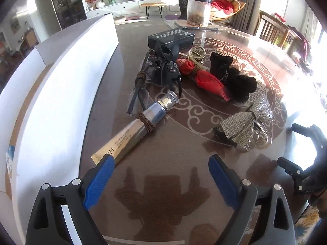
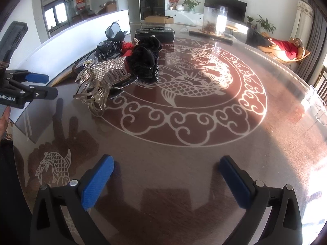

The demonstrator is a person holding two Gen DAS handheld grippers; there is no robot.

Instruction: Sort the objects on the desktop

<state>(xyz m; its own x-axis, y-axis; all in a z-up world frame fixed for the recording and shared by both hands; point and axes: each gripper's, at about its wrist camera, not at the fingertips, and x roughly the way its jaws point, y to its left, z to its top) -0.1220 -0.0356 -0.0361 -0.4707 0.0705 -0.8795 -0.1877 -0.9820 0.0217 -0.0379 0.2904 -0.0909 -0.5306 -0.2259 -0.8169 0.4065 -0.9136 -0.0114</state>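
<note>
On the glass-topped round table (image 1: 173, 183) lies a heap of small things. In it are a silver tube (image 1: 134, 128) with a brown hair tie around it, a black bow clip (image 1: 165, 71), a red hair piece (image 1: 202, 77), a black scrunchie (image 1: 235, 75) and a rhinestone bow claw clip (image 1: 243, 128). My left gripper (image 1: 161, 173) is open over bare table, its left pad by the tube's flat end. My right gripper (image 2: 166, 175) is also open with nothing between its fingers, nearer than the rhinestone clip (image 2: 102, 81) and scrunchie (image 2: 145, 61).
A white-walled box (image 1: 61, 81) curves along the table's left side. A dark carton (image 1: 170, 38) and a clear jar (image 1: 199, 10) stand behind the heap. A person in red (image 2: 286, 47) reclines in a chair beyond the table. The left gripper (image 2: 36, 85) shows at the right view's left edge.
</note>
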